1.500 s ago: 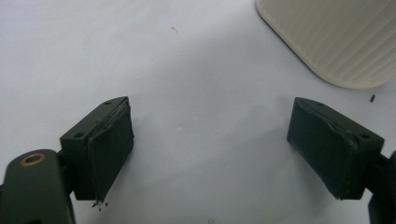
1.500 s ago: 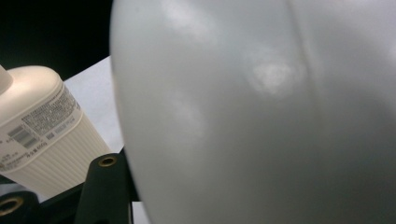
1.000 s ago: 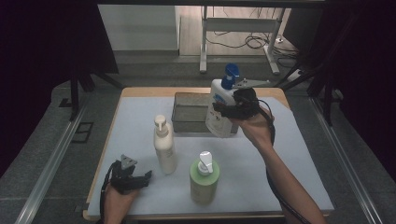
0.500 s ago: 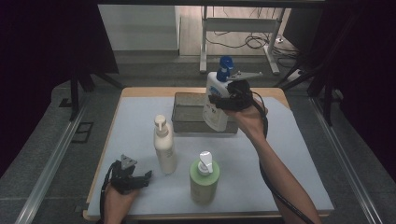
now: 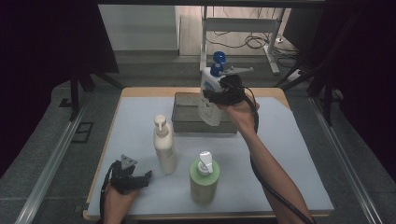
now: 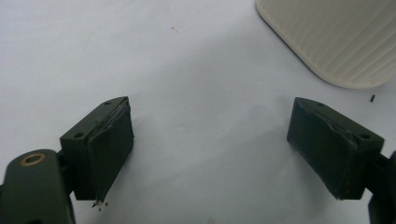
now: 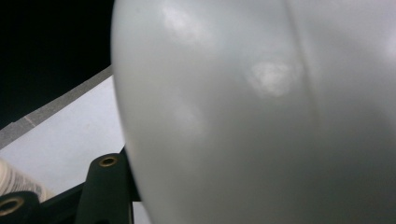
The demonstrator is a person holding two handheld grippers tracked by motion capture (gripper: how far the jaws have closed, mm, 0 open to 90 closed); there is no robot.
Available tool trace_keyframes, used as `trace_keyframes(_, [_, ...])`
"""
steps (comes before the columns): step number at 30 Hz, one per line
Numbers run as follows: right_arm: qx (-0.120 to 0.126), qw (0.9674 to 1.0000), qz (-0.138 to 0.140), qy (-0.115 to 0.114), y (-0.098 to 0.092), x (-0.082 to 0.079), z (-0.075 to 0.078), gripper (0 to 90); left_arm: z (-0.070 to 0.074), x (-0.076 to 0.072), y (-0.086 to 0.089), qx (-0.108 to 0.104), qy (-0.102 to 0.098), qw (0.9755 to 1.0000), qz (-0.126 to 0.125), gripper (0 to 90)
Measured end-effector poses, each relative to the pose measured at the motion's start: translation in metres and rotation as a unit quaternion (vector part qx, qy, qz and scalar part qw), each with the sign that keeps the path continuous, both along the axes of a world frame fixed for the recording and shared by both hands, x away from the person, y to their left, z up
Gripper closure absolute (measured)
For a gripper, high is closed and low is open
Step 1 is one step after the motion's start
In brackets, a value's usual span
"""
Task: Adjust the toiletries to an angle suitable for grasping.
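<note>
Right now my right jaws point(image 5: 219, 95) clamp the white bottle point(image 5: 208, 100), tilted in the air above the grey bin point(image 5: 187, 122). Its smooth, rounded wall could slip loose and clip the rim. My left jaws point(image 6: 210, 149) rest wide open on the desk point(image 5: 299, 154).

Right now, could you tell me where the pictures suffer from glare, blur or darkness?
High view: dark surround, the table evenly lit. Right gripper view: the white bottle sits close and soft, with pale glare spots. Left gripper view: sharp, with soft shadows under the left tool.
</note>
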State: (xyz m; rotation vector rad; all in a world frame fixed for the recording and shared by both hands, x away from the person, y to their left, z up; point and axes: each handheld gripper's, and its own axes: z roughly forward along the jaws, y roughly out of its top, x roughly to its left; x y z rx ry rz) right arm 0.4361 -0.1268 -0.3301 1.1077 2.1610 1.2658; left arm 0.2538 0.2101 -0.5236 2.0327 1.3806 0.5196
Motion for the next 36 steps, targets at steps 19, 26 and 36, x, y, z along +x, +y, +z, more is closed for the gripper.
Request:
trace_keyframes(19, [0.006, 1.0, -0.001, -0.006, 0.029, 0.02, -0.007, 41.3, 0.0, 0.0, 0.0, -0.001, 0.0, 1.0, 0.0, 14.4])
trace_keyframes(26, [0.008, 1.0, -0.001, -0.006, 0.04, 0.029, -0.014, 41.3, 0.0, 0.0, 0.0, -0.001, 0.0, 1.0, 0.0, 14.4])
trace_keyframes(36, [0.002, 0.9999, -0.013, -0.002, 0.047, 0.04, -0.027, 41.2, 0.0, 0.0, 0.0, 0.0, 0.0, 1.0, -0.001, 14.4])
